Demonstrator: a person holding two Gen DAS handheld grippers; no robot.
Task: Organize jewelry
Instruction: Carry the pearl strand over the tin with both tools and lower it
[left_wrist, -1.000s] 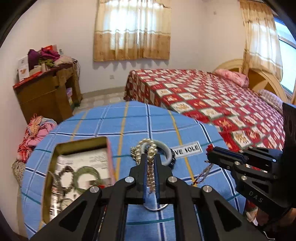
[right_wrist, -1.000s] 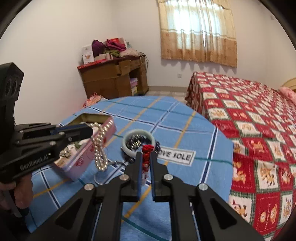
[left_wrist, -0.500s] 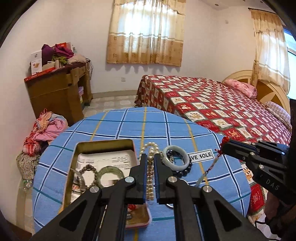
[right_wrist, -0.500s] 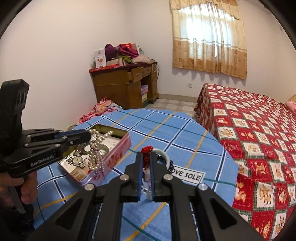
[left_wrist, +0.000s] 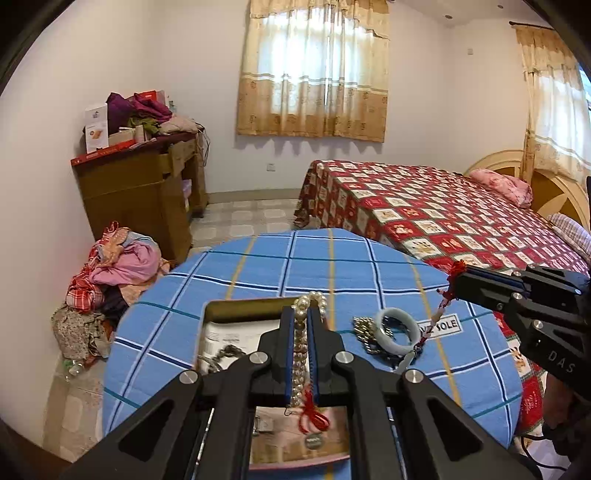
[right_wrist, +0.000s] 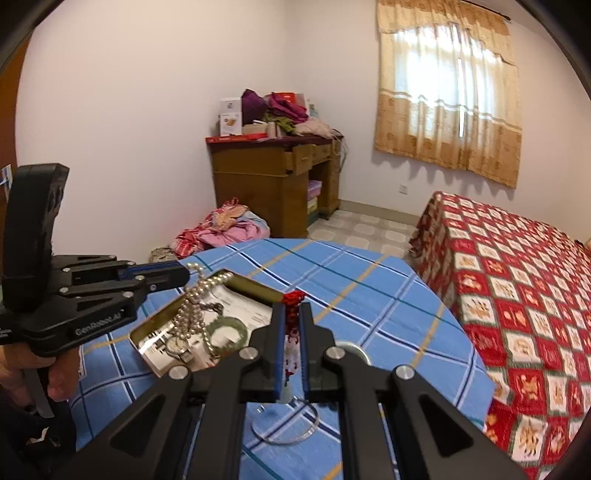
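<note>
Left gripper (left_wrist: 300, 325): black, blue-padded, marked "GenRobot.AI"; clenched on a pearl necklace (right_wrist: 192, 310) of round glossy beads, hanging over the open rectangular gold-lined tin (right_wrist: 236, 286) below.

Right gripper (right_wrist: 291, 314): marked "DAS"; clamped on a red-knotted beaded cord (left_wrist: 448, 291) dangling beneath its tip.

Between the two grippers, on the round blue plaid tablecloth (left_wrist: 314, 266): pale smooth jade bangle (left_wrist: 397, 328), dark bead bracelets beside it, label reading "SOLE" (left_wrist: 441, 326). In the tin: printed paper, green bangle (right_wrist: 227, 326).
</note>
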